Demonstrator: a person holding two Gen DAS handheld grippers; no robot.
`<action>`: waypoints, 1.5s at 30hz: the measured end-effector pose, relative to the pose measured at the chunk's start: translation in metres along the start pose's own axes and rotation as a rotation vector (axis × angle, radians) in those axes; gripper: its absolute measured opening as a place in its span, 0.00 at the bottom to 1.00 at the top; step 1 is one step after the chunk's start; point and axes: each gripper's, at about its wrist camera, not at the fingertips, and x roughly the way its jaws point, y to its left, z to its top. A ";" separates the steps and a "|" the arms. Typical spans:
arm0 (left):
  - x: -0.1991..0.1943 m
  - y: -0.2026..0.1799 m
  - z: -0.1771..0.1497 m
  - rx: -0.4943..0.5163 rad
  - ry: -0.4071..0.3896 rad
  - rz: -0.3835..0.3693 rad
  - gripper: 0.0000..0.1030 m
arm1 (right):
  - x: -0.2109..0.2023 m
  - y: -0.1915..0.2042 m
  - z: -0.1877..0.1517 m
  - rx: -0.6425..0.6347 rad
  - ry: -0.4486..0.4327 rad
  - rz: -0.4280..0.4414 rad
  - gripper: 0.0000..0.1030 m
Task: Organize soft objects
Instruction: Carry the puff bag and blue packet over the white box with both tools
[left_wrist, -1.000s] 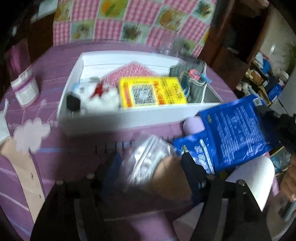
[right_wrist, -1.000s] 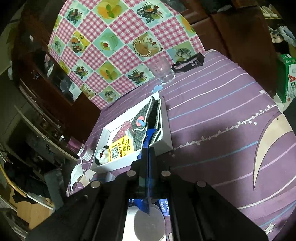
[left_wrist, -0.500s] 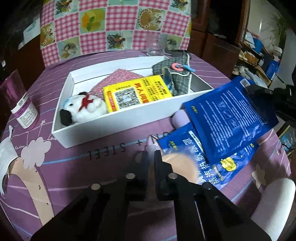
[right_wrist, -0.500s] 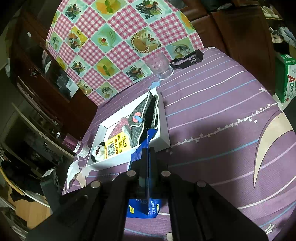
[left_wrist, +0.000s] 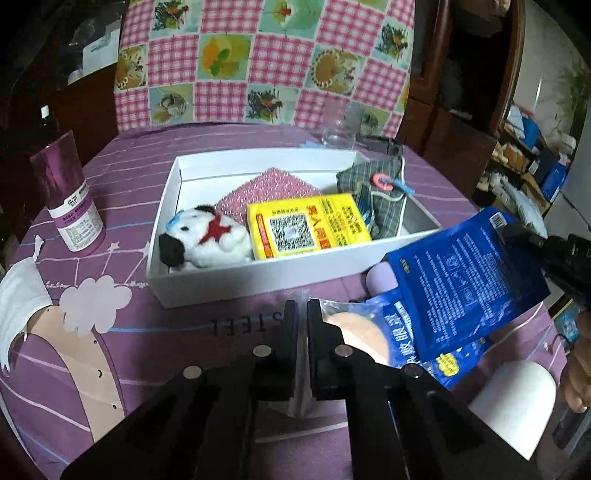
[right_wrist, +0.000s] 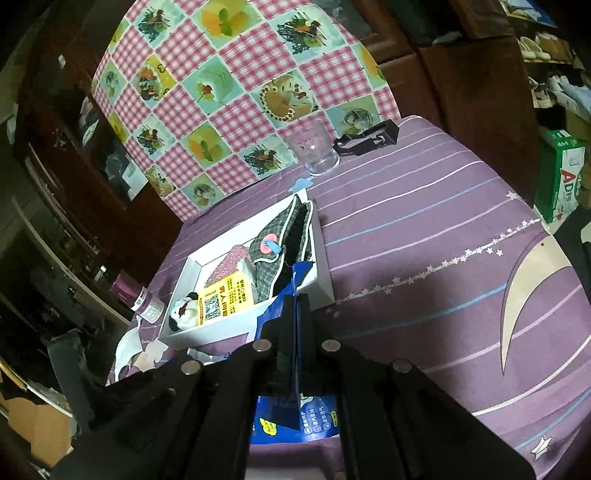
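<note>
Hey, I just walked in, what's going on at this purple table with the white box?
A person holding two grippers is sorting soft items into an open white cardboard box. The left gripper has just closed on the edge of a clear plastic bag holding a peach round pad. The right gripper is shut on a blue foil packet, held near the box's right end. A plush dog, a yellow tissue pack and a grey plaid pouch already lie inside.

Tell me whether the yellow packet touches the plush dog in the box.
Touching. The left wrist view shows the yellow packet pressed against the plush dog, no gap between, inside the white box.
</note>
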 end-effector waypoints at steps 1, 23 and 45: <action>-0.002 -0.001 0.001 -0.002 -0.010 -0.002 0.03 | -0.002 0.000 0.000 0.000 -0.006 0.000 0.01; -0.052 -0.005 0.036 -0.007 -0.126 0.067 0.03 | -0.039 0.057 0.074 0.010 -0.009 0.164 0.01; 0.022 0.035 0.077 -0.147 -0.176 0.102 0.03 | 0.132 0.058 0.083 -0.029 0.236 0.180 0.01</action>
